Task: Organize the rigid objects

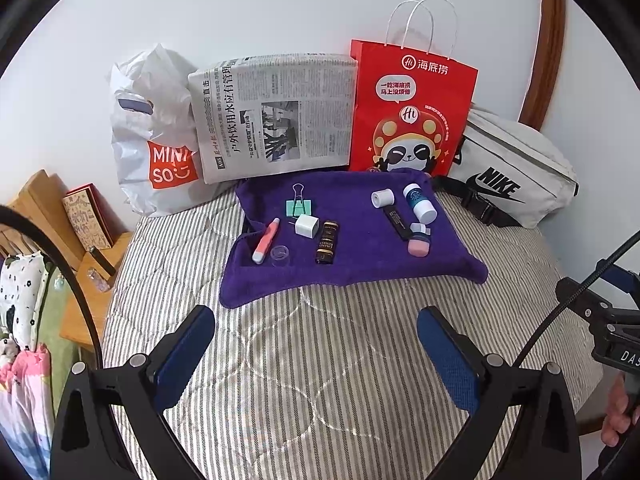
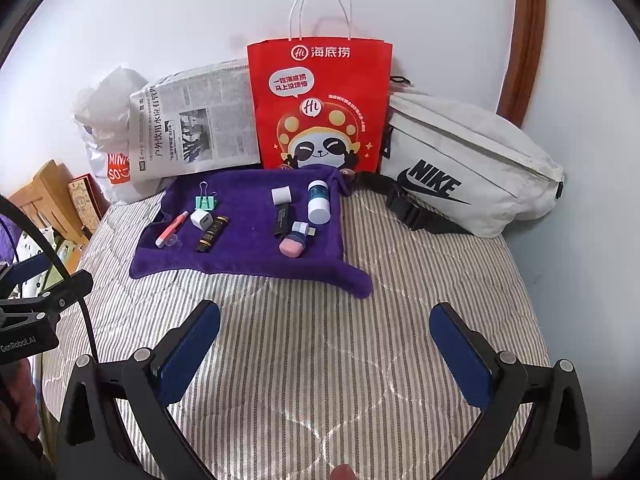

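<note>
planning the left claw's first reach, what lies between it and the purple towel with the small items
Only bare striped quilt lies between the open left claw and the near edge of the purple towel; the left wrist view shows it.

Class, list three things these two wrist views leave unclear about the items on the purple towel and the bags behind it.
1. Inside of the red paper bag: both views show only its front face.
2. Print on the dark tube: too small to read in either view.
3. The blue-based piece behind the pink block: partly covered by the block, so its shape is unclear.
4. Contents of the white waist bag: hidden by its fabric.
</note>
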The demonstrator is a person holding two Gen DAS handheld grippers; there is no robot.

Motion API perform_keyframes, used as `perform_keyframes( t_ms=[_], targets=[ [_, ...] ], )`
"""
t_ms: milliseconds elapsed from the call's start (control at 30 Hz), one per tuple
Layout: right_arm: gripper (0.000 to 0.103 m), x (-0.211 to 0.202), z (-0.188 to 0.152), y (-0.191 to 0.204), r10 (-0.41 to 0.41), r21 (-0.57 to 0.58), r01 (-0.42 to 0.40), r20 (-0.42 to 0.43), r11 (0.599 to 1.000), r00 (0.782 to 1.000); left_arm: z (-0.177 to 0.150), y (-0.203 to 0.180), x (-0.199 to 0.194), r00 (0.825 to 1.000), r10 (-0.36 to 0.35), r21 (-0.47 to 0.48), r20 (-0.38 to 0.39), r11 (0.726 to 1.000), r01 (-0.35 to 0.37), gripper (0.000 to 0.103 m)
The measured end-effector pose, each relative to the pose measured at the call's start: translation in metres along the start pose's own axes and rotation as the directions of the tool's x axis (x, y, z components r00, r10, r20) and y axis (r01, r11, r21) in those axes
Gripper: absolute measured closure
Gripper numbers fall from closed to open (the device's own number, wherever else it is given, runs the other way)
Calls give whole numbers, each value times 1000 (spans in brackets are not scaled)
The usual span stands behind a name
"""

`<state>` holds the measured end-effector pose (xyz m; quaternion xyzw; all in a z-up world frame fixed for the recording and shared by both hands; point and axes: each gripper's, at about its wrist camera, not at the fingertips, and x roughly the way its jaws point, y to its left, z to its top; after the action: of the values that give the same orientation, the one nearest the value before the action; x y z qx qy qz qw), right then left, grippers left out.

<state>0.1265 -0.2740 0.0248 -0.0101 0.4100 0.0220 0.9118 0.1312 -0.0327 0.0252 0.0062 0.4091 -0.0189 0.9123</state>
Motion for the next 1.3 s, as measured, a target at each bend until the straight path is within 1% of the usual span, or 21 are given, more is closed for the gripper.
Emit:
perform_keyframes(
  t_ms=[867,1300],
  targets=[
    [0,2,1,6,7,-13,-7,-4,1000,1000,-2,6,0,1000,14,-15,4,1000,-14,1],
    [0,9,1,5,10,-8,-10,-14,1000,1000,0,6,7,1000,19,-20,-16,1000,-20,1]
  ],
)
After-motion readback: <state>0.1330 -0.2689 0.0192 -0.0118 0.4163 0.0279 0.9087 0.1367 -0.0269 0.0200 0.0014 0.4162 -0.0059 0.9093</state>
